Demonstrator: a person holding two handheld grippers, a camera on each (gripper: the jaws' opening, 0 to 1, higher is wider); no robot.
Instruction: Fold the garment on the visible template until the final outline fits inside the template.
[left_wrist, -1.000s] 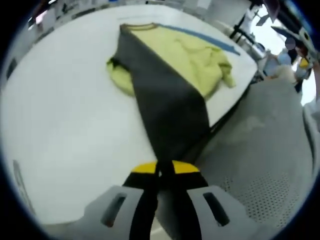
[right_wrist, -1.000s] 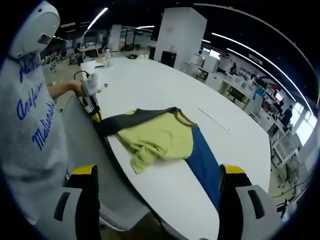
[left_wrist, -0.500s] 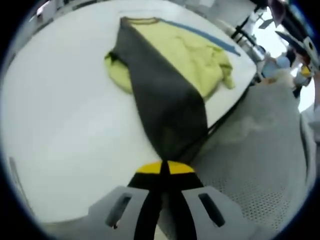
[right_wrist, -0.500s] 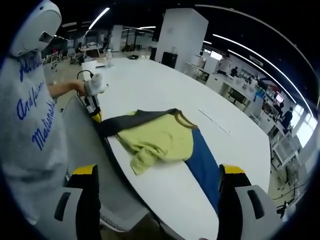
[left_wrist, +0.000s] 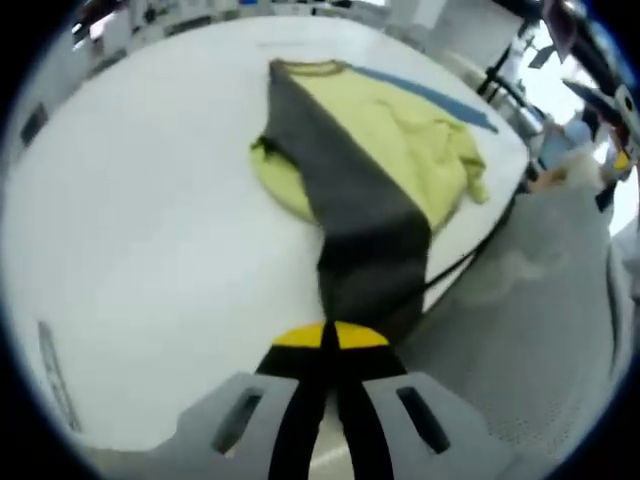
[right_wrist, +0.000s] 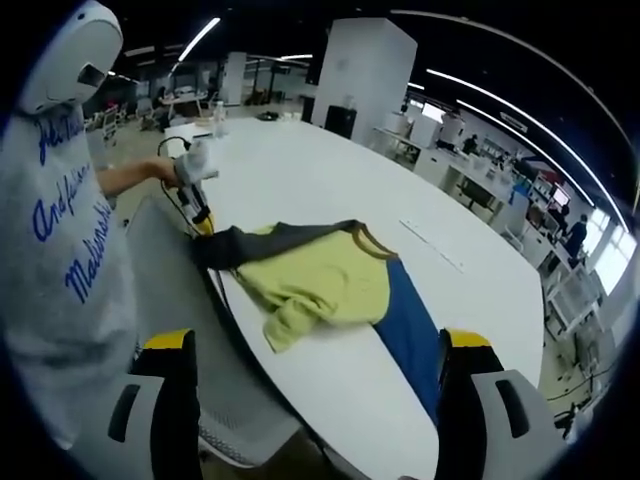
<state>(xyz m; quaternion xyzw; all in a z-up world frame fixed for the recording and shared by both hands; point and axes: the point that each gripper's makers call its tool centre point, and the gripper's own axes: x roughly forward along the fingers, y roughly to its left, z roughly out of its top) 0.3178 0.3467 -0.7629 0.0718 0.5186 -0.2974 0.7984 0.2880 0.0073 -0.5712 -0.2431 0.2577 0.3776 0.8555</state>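
A yellow-green garment (left_wrist: 405, 140) with a dark grey panel (left_wrist: 350, 190) lies on the white table (left_wrist: 130, 230), partly over a blue template (left_wrist: 440, 97). My left gripper (left_wrist: 328, 342) is shut on the grey end, which is lifted and stretched from the table's edge. In the right gripper view the same garment (right_wrist: 325, 275) covers the near end of the blue template (right_wrist: 405, 325), and a hand holds the left gripper (right_wrist: 203, 215) at the grey tip. My right gripper (right_wrist: 317, 350) stands open, back from the table, nothing between its jaws.
A person in a grey shirt with blue lettering (right_wrist: 60, 230) stands at the left. A grey mesh chair (right_wrist: 180, 290) sits against the table's edge. A bottle (right_wrist: 215, 118) stands at the far end of the table. Desks and people (right_wrist: 560, 230) lie beyond.
My left gripper has risen and moved in over the table's edge with the grey end, so the stretched grey panel looks shorter. The right gripper has held still.
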